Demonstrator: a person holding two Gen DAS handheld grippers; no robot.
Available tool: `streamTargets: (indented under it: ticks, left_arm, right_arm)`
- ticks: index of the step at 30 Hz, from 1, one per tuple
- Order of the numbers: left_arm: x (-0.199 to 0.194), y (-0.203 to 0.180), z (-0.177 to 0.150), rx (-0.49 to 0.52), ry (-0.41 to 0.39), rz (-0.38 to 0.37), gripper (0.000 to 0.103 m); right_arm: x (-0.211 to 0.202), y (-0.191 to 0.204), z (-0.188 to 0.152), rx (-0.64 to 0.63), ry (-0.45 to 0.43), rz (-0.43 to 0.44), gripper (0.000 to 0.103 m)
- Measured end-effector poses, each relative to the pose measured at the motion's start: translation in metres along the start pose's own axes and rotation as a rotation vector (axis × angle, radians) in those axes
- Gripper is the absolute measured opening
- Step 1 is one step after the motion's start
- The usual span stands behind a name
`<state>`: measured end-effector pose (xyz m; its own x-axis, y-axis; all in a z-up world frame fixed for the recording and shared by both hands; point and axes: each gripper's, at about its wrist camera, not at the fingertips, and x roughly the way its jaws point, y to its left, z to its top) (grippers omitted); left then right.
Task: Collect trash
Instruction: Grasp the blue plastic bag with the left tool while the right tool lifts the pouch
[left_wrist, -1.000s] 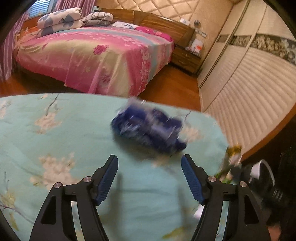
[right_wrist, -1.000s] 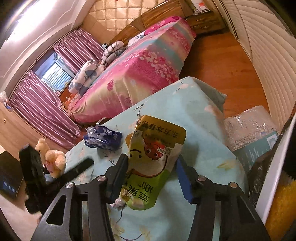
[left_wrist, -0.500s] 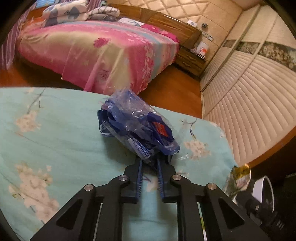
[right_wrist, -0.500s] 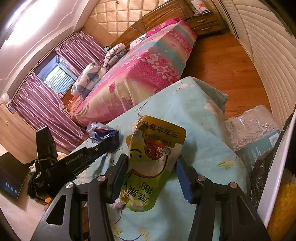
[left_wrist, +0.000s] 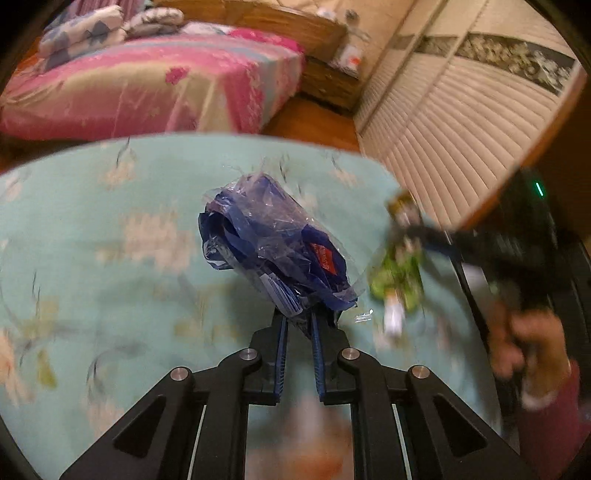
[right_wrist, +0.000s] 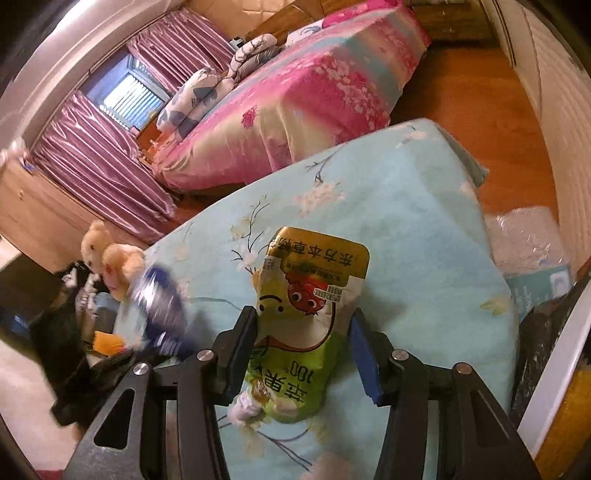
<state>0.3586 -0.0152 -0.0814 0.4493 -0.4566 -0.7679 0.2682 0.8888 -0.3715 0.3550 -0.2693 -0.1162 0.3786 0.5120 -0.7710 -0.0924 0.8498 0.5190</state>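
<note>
Left wrist view first: we saw the pale blue flowered cloth (left_wrist: 110, 258) spread across the frame, and at its middle our left gripper (left_wrist: 297, 325) had its jaws pinched together on the lower edge of a crumpled blue plastic wrapper (left_wrist: 273, 251), which stood up from the pads above the cloth. Further right, blurred, the green juice pouch (left_wrist: 400, 266) hung in the other tool, with a hand (left_wrist: 524, 343) in a dark red sleeve at the frame's edge.

Right wrist view, from the left: two plush bears (right_wrist: 110, 258) sat beyond the cloth's edge, and the blue wrapper (right_wrist: 162, 310) showed as a smear beside them. At centre our right gripper (right_wrist: 303, 332) had its jaws about half apart, clamped on the sides of the juice pouch (right_wrist: 306, 317), its cap end pointing toward the camera above the cloth (right_wrist: 406, 221). On the right lay a clear-wrapped package (right_wrist: 528, 251).
</note>
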Motion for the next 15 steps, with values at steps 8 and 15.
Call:
streamTargets:
  ticks: [8, 15]
  left_arm:
    - [-0.017, 0.009, -0.016, 0.044, 0.045, 0.063, 0.024]
    - [-0.038, 0.011, -0.02, -0.125, -0.123, 0.12, 0.067]
  right_arm:
    - [0.001, 0.025, -0.032, 0.013, -0.094, -0.096, 0.073]
    - [-0.001, 0.031, -0.049, 0.065, -0.196, -0.14, 0.073]
